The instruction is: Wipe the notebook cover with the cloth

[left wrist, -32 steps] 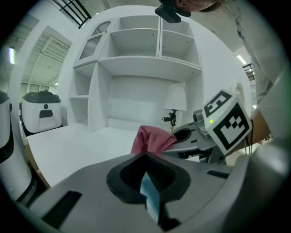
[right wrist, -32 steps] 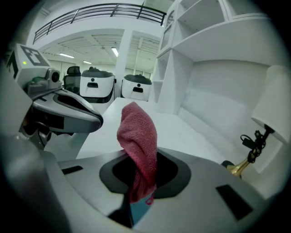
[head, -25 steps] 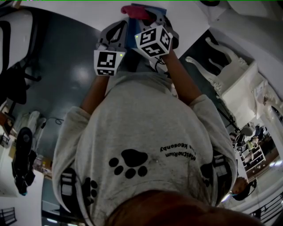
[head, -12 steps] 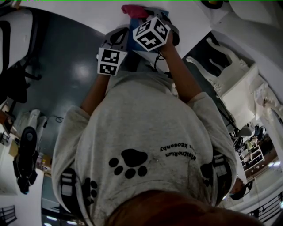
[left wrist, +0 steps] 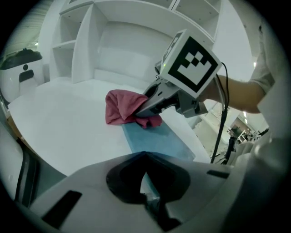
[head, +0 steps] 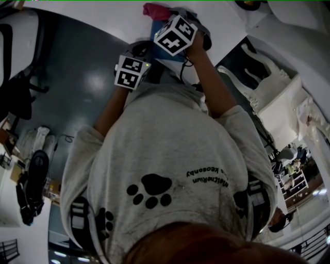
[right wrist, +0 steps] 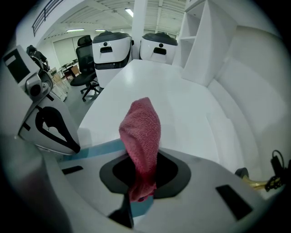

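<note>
A blue notebook (left wrist: pixel 153 140) lies flat on the white table (left wrist: pixel 63 132), and a pink-red cloth (left wrist: pixel 122 108) rests on its far end. My right gripper (right wrist: pixel 138 196) is shut on the cloth (right wrist: pixel 142 129), which sticks up out of its jaws over the notebook (right wrist: pixel 101 148). My left gripper (left wrist: pixel 146 196) sits at the notebook's near edge, its jaws closed down on that edge. In the head view both grippers are at the top, left (head: pixel 145 50) and right (head: pixel 166 16), beside the cloth (head: pixel 154 10); the notebook (head: pixel 174 56) is mostly hidden.
White shelving (left wrist: pixel 91 41) stands along the back of the table. Two white robots (right wrist: pixel 111 48) and an office chair (right wrist: pixel 84 61) stand beyond the table's far side. A white chair (head: pixel 258 77) is at my right over dark floor (head: pixel 77 87).
My right gripper has slid with the cloth toward the notebook's far end. The left gripper has shifted only slightly and stays at the near edge.
</note>
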